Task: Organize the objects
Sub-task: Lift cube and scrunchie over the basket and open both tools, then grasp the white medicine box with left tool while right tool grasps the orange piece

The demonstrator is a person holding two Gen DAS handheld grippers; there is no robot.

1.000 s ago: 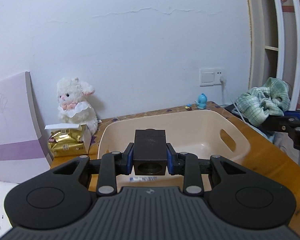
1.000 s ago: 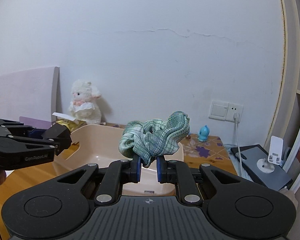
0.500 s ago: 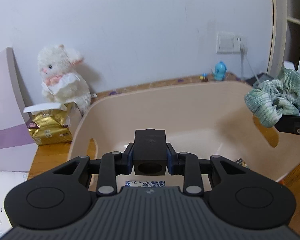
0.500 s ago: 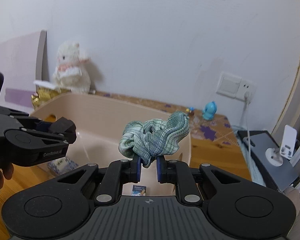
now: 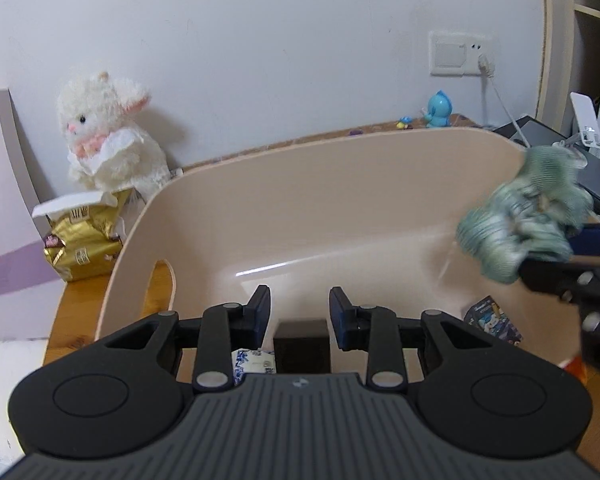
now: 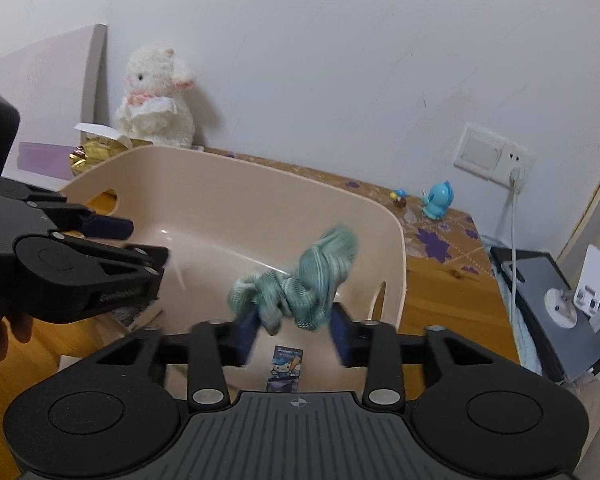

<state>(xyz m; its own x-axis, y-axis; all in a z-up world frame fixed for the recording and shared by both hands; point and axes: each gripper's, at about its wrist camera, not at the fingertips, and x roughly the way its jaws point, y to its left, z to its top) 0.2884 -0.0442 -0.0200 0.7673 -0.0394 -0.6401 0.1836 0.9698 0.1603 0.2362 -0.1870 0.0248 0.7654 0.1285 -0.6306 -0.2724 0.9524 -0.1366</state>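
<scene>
Over the beige plastic bin [image 5: 340, 184] my left gripper [image 5: 299, 312] has its jaws opening. The black block [image 5: 300, 344] sits just below them, free of the blue pads. In the right wrist view my right gripper [image 6: 294, 332] is also opening above the bin [image 6: 260, 208]. The green checked cloth [image 6: 300, 284] is blurred and loose between its spread fingers. The left wrist view has the cloth [image 5: 528, 220] at the bin's right side, by the right gripper [image 5: 560, 252]. The left gripper [image 6: 144, 242] shows at the left of the right wrist view.
A small picture box [image 6: 286, 368] and a blue-white packet [image 5: 254, 364] lie in the bin. A white plush lamb [image 5: 108, 140] and a gold packet [image 5: 84, 244] stand behind it on the left. A blue figurine [image 5: 438, 110] and a plugged-in wall socket [image 5: 460, 54] are at the back right.
Both grippers came down closer to the bin. Both then spread their jaws: the black block dropped below the left pads, and the green cloth slipped loose from the right ones.
</scene>
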